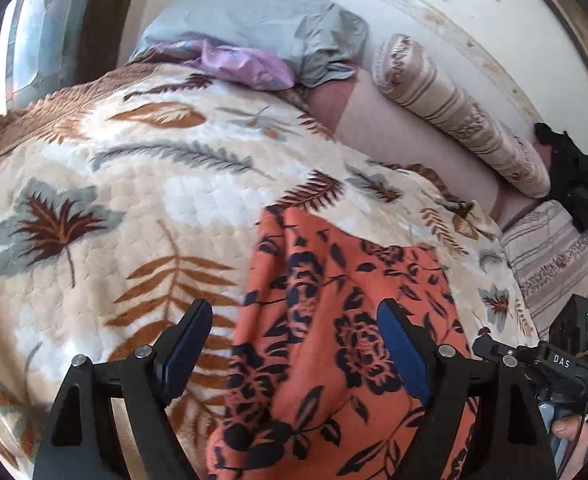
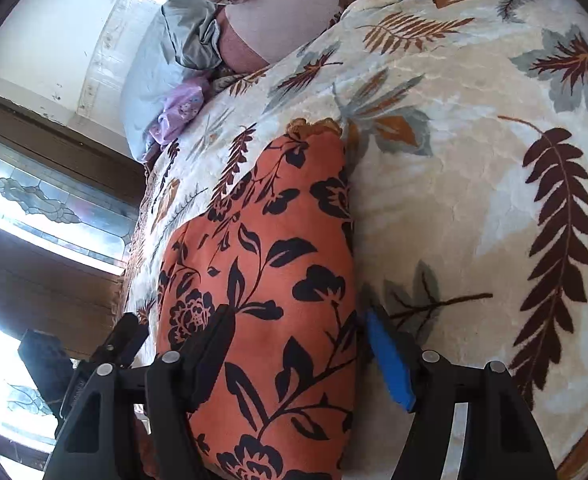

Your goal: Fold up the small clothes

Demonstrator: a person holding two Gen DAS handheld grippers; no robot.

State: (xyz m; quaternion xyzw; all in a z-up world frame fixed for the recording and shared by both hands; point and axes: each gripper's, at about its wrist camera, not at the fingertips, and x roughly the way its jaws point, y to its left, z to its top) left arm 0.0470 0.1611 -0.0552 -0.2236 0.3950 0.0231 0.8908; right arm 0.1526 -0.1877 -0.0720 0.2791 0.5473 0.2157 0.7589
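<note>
An orange garment with a black flower print lies folded into a long strip on a cream leaf-patterned blanket. My left gripper hovers open over its near end. One blue pad is above the blanket and the other is above the cloth. In the right wrist view the garment runs away from me across the blanket. My right gripper stands open astride its near end, its blue pad at the cloth's right edge. Neither gripper presses on the cloth.
A grey pillow, a lilac cloth and a striped bolster lie at the head of the bed by the white wall. Dark clothing sits at the far right. A window is beside the bed.
</note>
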